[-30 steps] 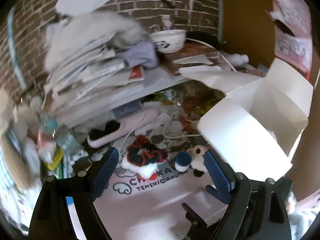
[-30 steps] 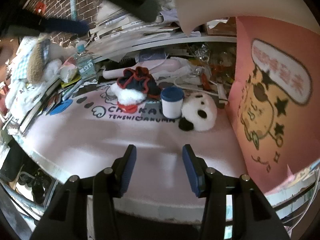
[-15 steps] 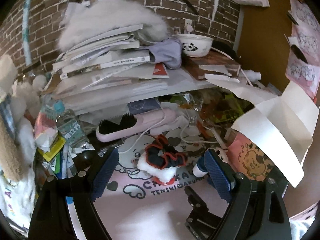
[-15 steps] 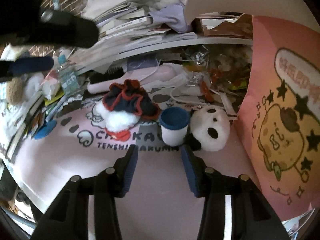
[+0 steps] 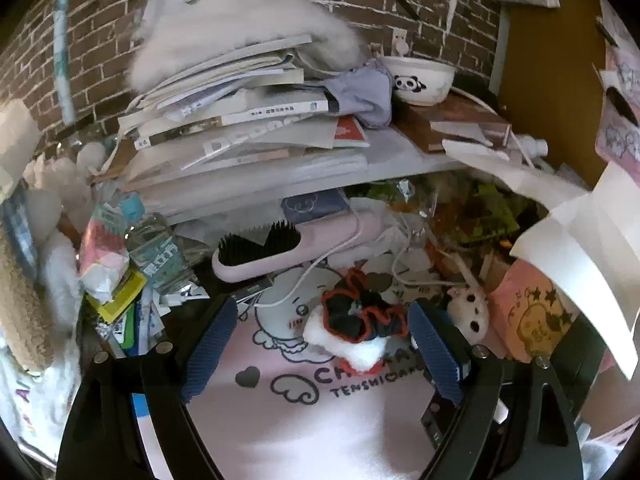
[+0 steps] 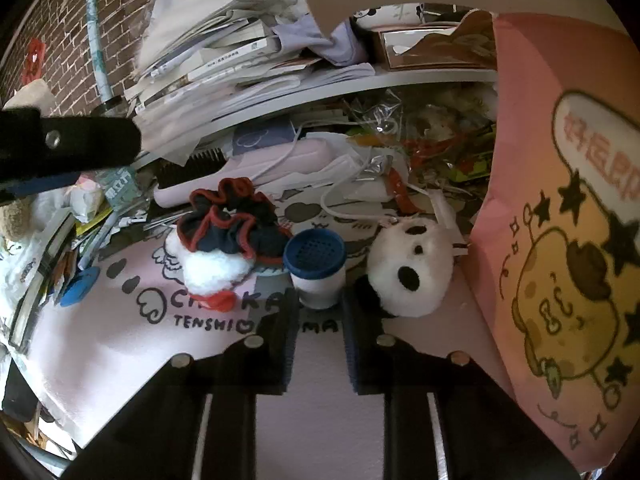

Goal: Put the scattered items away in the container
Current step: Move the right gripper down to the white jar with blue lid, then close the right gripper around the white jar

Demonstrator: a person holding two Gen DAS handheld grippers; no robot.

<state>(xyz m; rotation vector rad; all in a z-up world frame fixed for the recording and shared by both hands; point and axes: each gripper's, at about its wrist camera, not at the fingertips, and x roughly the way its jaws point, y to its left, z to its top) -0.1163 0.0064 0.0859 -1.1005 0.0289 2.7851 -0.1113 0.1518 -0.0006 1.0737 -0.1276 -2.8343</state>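
Tongs (image 6: 318, 320) on right flank small blue-lidded jar (image 6: 316, 266), unclamped; left tongs (image 5: 322, 344) gape

Three small things in a row on the printed mat, the box at the right.

The ruffled pouch (image 6: 228, 240) lies leftmost on the mat (image 6: 120, 320), the capped cup (image 6: 316, 268) just to its right, the panda plush (image 6: 408, 272) right of the cup and close against the box (image 6: 560, 260). Behind them a hairbrush (image 6: 240, 168) lies crosswise with a cable (image 6: 340, 208) trailing beside it. Above that runs a shelf (image 5: 400, 160) stacked with books (image 5: 240, 120), a bowl (image 5: 420, 80) at its right end. A bottle (image 5: 156, 248) leans at the far left.
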